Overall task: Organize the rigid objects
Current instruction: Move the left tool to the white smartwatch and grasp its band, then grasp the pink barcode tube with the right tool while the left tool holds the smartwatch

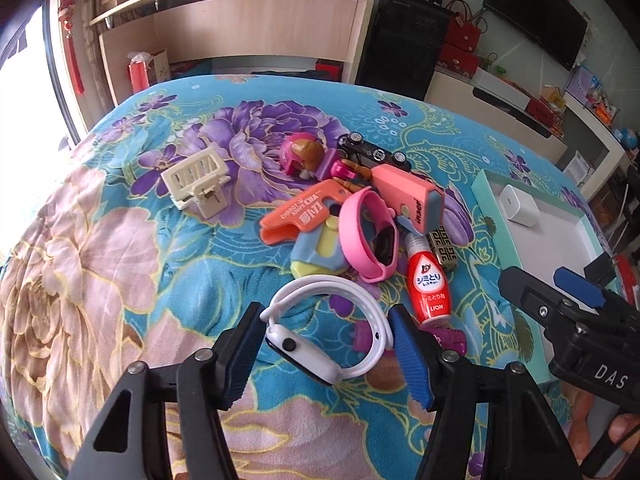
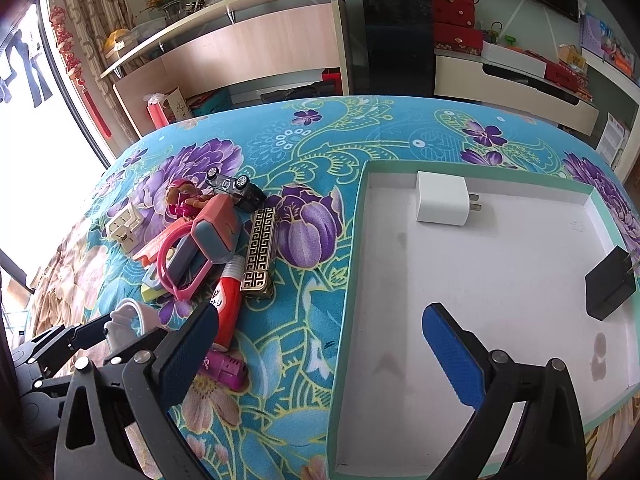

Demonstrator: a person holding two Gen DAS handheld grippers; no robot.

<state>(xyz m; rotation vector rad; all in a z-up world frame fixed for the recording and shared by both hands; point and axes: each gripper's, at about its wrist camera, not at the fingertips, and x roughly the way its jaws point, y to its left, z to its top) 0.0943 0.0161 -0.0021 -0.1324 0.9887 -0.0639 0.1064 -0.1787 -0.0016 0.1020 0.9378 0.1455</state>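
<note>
between left fingers [image 1: 326, 354]: white smartwatch [image 1: 320, 336], pads clamped on its band.

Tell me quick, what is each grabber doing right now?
Left gripper: fingers closed on the white smartwatch, holding it.
Right gripper: fingers open, holding nothing, over the edge of the white tray.

Two watches [image 1: 320, 332] [image 1: 370, 236], two chargers [image 2: 440, 198] [image 2: 610, 286] (both boxed)
</note>
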